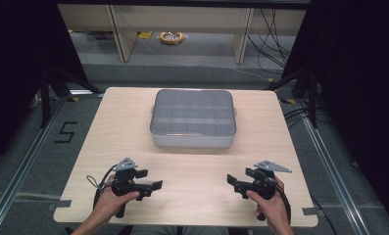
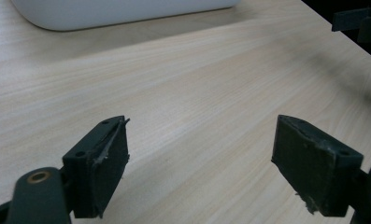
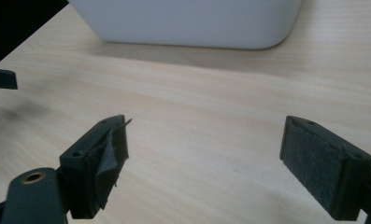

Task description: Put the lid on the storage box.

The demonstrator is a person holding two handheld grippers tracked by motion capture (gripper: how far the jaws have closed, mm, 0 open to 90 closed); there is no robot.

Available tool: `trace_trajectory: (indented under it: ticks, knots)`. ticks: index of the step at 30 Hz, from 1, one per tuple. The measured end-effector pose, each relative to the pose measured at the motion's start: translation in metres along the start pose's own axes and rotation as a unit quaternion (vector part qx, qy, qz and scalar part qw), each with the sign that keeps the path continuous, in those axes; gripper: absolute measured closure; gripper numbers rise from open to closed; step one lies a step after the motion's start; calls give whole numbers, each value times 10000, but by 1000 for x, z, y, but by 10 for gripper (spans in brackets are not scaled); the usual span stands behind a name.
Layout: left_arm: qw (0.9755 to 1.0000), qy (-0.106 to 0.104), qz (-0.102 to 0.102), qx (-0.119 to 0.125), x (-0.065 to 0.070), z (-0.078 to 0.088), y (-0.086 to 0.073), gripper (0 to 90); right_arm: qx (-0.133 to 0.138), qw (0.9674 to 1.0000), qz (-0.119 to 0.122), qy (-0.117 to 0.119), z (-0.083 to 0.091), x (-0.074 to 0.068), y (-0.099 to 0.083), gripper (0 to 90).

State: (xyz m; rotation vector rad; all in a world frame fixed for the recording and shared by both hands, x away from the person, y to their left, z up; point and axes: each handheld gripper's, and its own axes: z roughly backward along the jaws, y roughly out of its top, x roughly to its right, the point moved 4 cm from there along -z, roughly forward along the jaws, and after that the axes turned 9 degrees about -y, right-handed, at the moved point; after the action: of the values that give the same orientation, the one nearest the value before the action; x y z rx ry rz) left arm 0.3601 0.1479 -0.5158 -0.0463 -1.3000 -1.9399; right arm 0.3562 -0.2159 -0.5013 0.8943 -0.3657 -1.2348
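The white rectangular plastic compartment box with its clear lid [image 1: 193, 119] lies crosswise at the counter's [image 1: 192, 196] twelve o'clock, equally far from my empty, spread left tongs [image 1: 152, 186] and right tongs [image 1: 232, 182].

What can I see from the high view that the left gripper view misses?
The high view alone takes in the box's clear lid with its grid of compartments, both hands holding the left gripper and right gripper, and the floor around. The left gripper view alone gives a close look at that gripper's worn pads, standing wide apart with nothing between them. Both show the wooden table and the white box.
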Motion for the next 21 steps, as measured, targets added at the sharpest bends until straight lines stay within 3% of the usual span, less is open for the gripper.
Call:
trace_trajectory:
  ticks: [7,8,9,12,13,14,20,21]
  knots:
    - [10000,-13,-68,-62,5,3,-11,155,-62,9999,71,53,3,-4,-11,164]
    - [9999,-1,-76,-80,6,3,-13,153,-173,9998,-92,13,5,-8,-14,165]
    - [9998,-12,-137,-124,7,4,-14,151,-123,9997,210,-26,5,-5,-17,165]
    - [9998,-1,-164,-140,12,5,-19,151,-177,9996,211,53,8,-7,-22,165]
    - [9996,-37,-231,-185,13,6,-21,151,-311,9995,9,45,11,-12,-25,164]
    - [9996,-31,-202,-171,15,6,-22,151,-225,9995,229,22,12,-9,-26,164]
    - [9992,9,-306,-259,21,7,-29,151,-285,9995,136,100,18,-11,-39,163]
    - [9991,-26,-334,-270,22,7,-30,151,-413,9991,-56,67,21,-15,-42,163]
